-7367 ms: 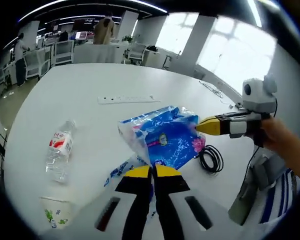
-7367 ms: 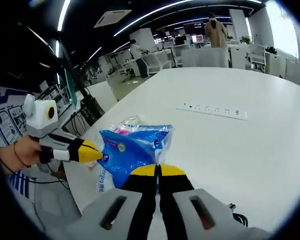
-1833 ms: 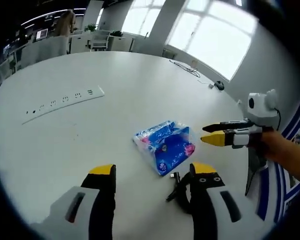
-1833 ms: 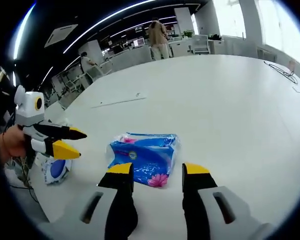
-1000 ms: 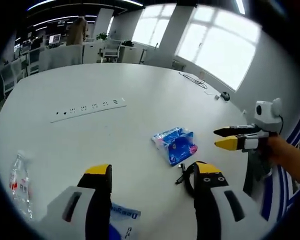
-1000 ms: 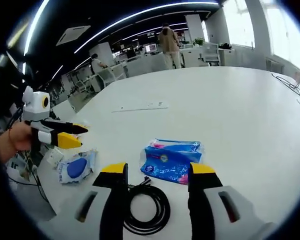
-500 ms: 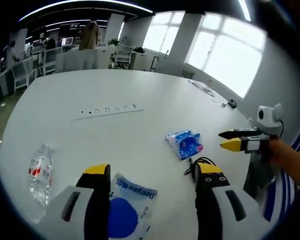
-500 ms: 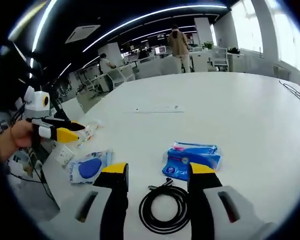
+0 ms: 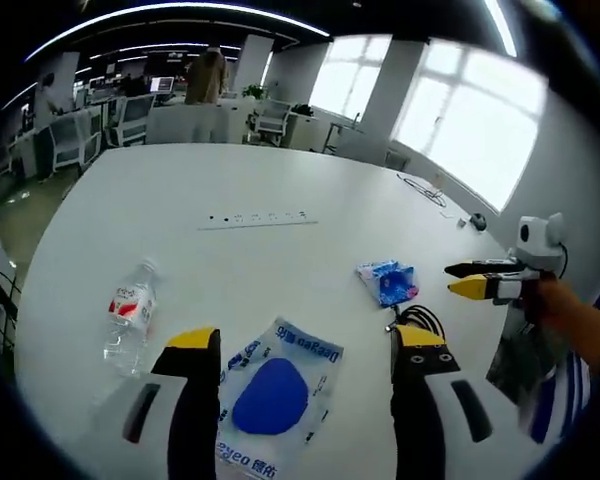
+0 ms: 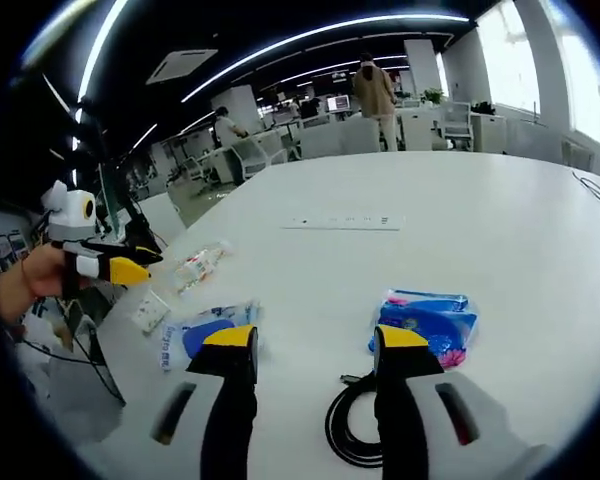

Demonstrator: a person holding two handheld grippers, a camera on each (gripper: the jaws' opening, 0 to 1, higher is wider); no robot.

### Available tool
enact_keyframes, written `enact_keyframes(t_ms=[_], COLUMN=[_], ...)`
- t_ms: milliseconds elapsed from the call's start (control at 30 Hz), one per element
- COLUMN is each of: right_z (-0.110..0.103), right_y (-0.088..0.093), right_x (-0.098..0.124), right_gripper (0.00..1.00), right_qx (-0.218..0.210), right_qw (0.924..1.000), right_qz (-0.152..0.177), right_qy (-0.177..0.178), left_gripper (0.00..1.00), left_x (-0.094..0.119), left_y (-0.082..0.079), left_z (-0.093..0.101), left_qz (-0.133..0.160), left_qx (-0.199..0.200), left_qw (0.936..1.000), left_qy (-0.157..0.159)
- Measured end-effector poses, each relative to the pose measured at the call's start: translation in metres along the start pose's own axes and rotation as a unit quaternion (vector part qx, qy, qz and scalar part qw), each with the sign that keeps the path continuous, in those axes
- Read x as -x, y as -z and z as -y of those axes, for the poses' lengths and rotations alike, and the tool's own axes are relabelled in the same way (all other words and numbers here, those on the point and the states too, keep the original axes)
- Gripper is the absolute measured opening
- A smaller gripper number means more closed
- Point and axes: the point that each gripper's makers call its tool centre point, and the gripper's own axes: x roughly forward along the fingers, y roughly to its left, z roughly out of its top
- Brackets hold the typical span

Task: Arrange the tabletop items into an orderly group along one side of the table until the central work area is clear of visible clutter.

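Note:
My left gripper (image 9: pixel 307 345) is open above the white table (image 9: pixel 180 180). A blue-and-white pouch (image 9: pixel 275 395) lies flat between its jaws. A clear water bottle (image 9: pixel 128 312) lies on its side to the left. A blue tissue pack (image 9: pixel 385 281) and a black cable coil (image 9: pixel 420 322) lie to the right, near my right gripper (image 9: pixel 452 279), hand-held with its fingers apart. In the right gripper view my right gripper (image 10: pixel 315 340) is open over the cable coil (image 10: pixel 355 425), with the tissue pack (image 10: pixel 425 322) just right, the pouch (image 10: pixel 205 335) left, and the bottle (image 10: pixel 198 265) beyond.
A white power strip (image 9: pixel 258 218) lies across the middle of the table. A small paper cup (image 10: pixel 148 312) lies near the table edge by the left gripper (image 10: pixel 152 265). Desks, chairs and standing people are far behind.
Both grippers, earlier shut on the tissue pack, have let it go and stand open. Both cameras have pulled back, so the pouch, bottle and cable now show.

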Motion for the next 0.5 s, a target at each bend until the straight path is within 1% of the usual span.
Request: enact_keyframes(t_ms=[300,500], right_z=[-0.026,-0.042], right_y=[-0.003,-0.003], right_x=[-0.009,-0.019], right_gripper=[0.45,0.45], right_qx=[0.014,0.022], right_qw=[0.9996,0.9990], right_qz=[-0.003,-0.006], right_qy=[-0.023,-0.039], left_gripper=[0.70,0.69], left_x=[0.027,0.045], left_y=[0.008,0.017], left_z=[-0.022,-0.036], left_qz=[0.012,0.017], left_qx=[0.016,0.027], left_qw=[0.9995,0.9985], left_qy=[-0.025,-0.044])
